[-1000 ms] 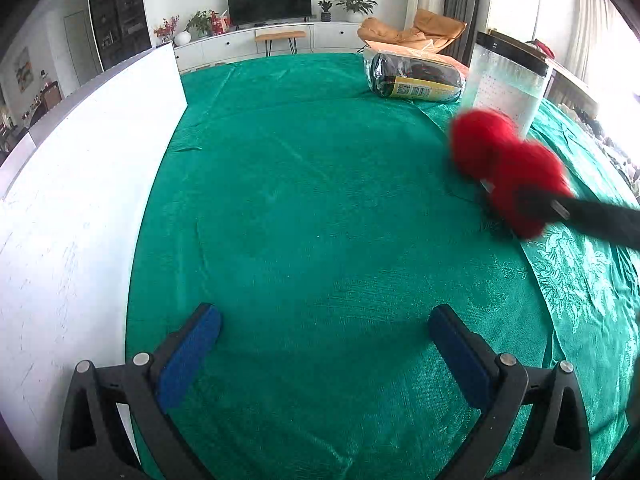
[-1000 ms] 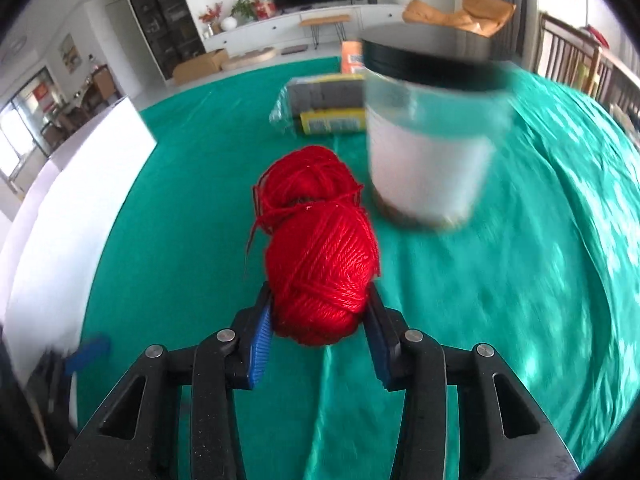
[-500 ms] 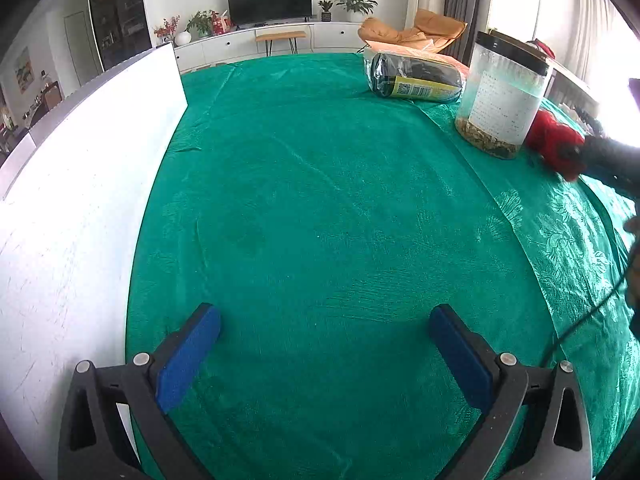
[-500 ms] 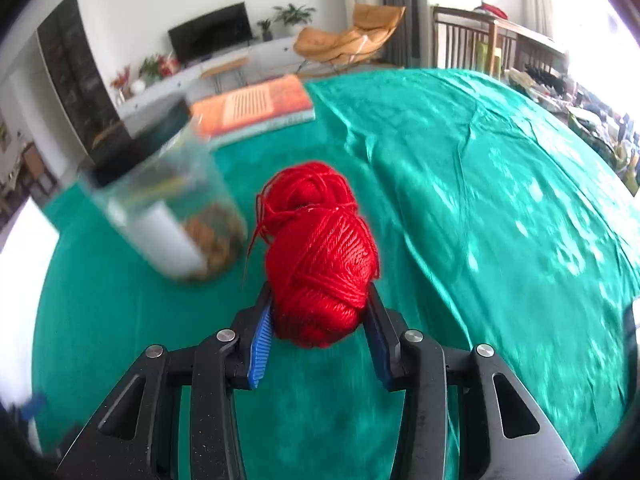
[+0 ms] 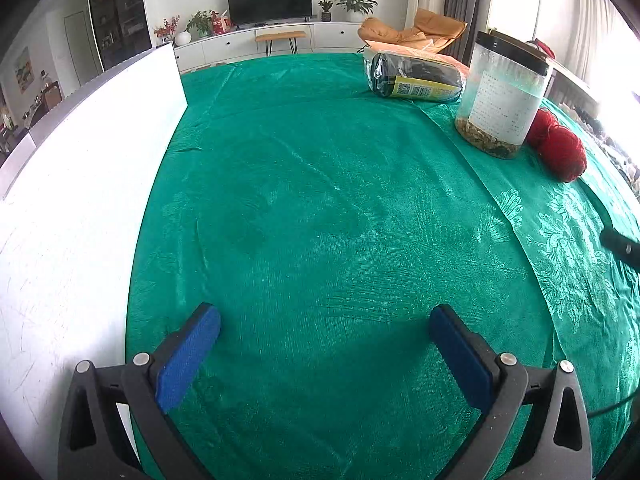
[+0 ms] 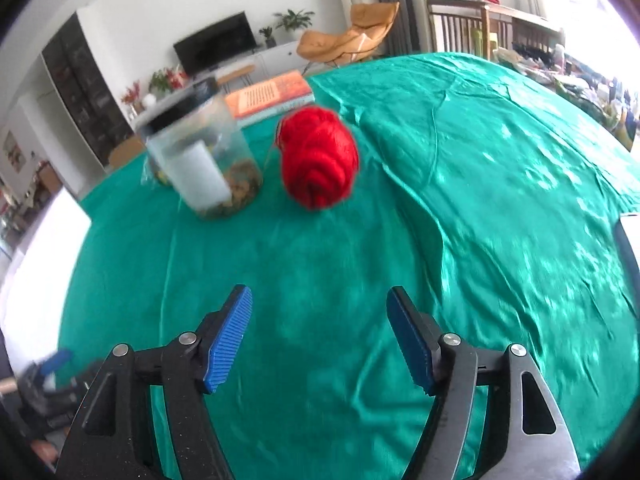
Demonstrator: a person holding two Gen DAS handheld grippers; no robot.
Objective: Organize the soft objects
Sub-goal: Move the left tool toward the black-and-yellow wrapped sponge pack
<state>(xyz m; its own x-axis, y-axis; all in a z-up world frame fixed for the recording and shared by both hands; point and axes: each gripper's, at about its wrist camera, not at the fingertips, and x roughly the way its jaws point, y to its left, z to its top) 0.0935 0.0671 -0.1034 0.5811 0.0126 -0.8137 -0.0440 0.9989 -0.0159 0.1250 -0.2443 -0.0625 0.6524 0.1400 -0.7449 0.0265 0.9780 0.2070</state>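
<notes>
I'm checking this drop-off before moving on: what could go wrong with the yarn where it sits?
The red ball of yarn lies free on the green tablecloth, right beside the clear plastic jar with a black lid. Being round, it may roll on the wrinkled cloth. A loose strand could snag. Regrasping with the open right gripper might bump the jar.
</notes>
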